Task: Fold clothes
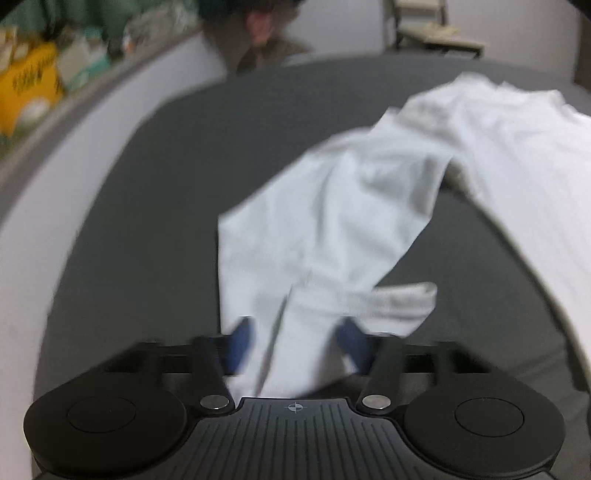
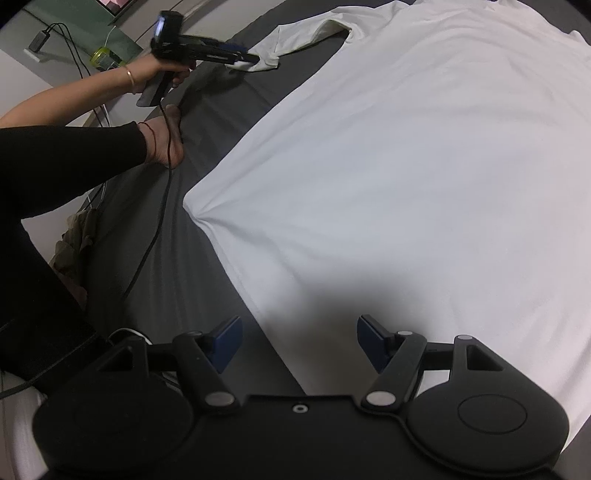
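A white T-shirt [image 2: 406, 166] lies spread flat on a dark grey sheet [image 2: 221, 110]. Its sleeve [image 1: 314, 229] stretches toward my left gripper [image 1: 295, 343], and the sleeve's end lies between the two blue pads [image 1: 240, 341]. The pads stand apart and do not visibly press the cloth; this view is blurred. From the right wrist view, the left gripper [image 2: 251, 59] sits at the sleeve tip [image 2: 266, 61], far left of the shirt. My right gripper [image 2: 299, 343] is open just above the shirt's near edge, with nothing held.
A bare foot [image 2: 166, 140] and a black cable [image 2: 155, 229] rest on the sheet's left side. An olive garment [image 2: 77, 236] lies by the bed edge. A person [image 1: 266, 40] sits beyond the far edge, with a chair [image 1: 432, 33] and cluttered shelf [image 1: 29, 85].
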A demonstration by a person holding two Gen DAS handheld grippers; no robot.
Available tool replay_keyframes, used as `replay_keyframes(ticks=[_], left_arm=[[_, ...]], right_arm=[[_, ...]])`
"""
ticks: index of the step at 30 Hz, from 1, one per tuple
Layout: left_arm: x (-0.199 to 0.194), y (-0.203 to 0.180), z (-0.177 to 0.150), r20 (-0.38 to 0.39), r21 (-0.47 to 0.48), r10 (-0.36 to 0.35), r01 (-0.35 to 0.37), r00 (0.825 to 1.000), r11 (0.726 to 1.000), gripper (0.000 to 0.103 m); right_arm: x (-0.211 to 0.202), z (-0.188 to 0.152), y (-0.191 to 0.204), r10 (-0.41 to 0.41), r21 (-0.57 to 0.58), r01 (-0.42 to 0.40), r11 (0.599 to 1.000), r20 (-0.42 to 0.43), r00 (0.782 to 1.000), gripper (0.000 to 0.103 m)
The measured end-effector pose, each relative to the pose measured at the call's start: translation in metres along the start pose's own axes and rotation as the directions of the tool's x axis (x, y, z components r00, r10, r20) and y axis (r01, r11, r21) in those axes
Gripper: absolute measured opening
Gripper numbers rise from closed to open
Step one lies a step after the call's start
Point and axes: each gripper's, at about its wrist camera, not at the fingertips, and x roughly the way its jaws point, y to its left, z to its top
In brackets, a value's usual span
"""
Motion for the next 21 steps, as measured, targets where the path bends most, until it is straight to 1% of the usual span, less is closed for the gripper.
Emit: replay_keyframes(ticks=[3, 4, 5, 6, 7, 9, 10, 12, 14, 16, 18, 19, 20, 21], left_arm=[[-0.006, -0.001, -0.003, 0.050, -0.029, -0.048, 0.050, 0.998, 0.998, 0.005], [-0.010, -0.001, -0.003, 0.074, -0.042, -0.059, 0.063, 0.996, 0.997, 0.003], [-0.017, 0.000, -0.003, 0.113, -0.067, -0.070, 0.078, 0.991, 0.995, 0.002], [-0.028, 0.003, 0.001, 0.171, -0.114, -0.080, 0.100, 0.982, 0.988, 0.002], [-0.041, 0.007, 0.005, 0.233, -0.170, -0.087, 0.129, 0.968, 0.977, 0.002], [-0.067, 0.015, 0.018, 0.336, -0.261, -0.108, 0.203, 0.935, 0.944, 0.002], [-0.082, 0.015, 0.028, 0.386, -0.281, -0.121, 0.241, 0.915, 0.929, 0.002], [-0.114, 0.009, 0.049, 0.485, -0.281, -0.161, 0.327, 0.860, 0.902, 0.002], [-0.143, -0.003, 0.073, 0.561, -0.259, -0.204, 0.405, 0.802, 0.877, 0.002], [-0.168, -0.027, 0.099, 0.611, -0.203, -0.262, 0.468, 0.747, 0.860, 0.002], [-0.189, -0.058, 0.121, 0.643, -0.129, -0.332, 0.525, 0.690, 0.841, 0.002], [-0.198, -0.076, 0.131, 0.652, -0.089, -0.370, 0.551, 0.662, 0.830, 0.002], [-0.205, -0.093, 0.140, 0.659, -0.044, -0.409, 0.575, 0.631, 0.817, 0.002], [-0.210, -0.113, 0.146, 0.661, 0.009, -0.449, 0.592, 0.601, 0.806, 0.002]], right_arm=[[0.000, -0.001, -0.001, 0.001, 0.001, -0.001, 1.000, -0.001, 1.000, 0.068], [0.000, -0.001, -0.003, 0.003, 0.003, -0.003, 1.000, 0.000, 1.000, 0.068], [0.000, -0.002, -0.004, 0.005, 0.006, -0.005, 1.000, 0.001, 1.000, 0.068], [0.000, -0.001, -0.006, 0.007, 0.010, -0.007, 1.000, 0.002, 1.000, 0.068], [0.000, 0.000, -0.007, 0.008, 0.014, -0.008, 1.000, 0.004, 1.000, 0.068], [0.000, 0.003, -0.009, 0.009, 0.027, -0.009, 1.000, 0.014, 1.000, 0.068], [-0.001, 0.005, -0.011, 0.010, 0.038, -0.011, 0.999, 0.024, 1.000, 0.068], [-0.007, 0.010, -0.013, 0.015, 0.069, -0.019, 0.997, 0.059, 0.998, 0.068], [-0.018, 0.017, -0.016, 0.017, 0.101, -0.029, 0.994, 0.118, 0.993, 0.068], [-0.034, 0.025, -0.019, 0.025, 0.137, -0.052, 0.989, 0.194, 0.981, 0.068], [-0.055, 0.033, -0.022, 0.029, 0.176, -0.082, 0.981, 0.283, 0.959, 0.068], [-0.067, 0.035, -0.025, 0.034, 0.195, -0.106, 0.975, 0.338, 0.940, 0.068], [-0.081, 0.037, -0.028, 0.041, 0.212, -0.135, 0.968, 0.395, 0.918, 0.068], [-0.094, 0.037, -0.031, 0.048, 0.228, -0.168, 0.959, 0.453, 0.890, 0.068]])
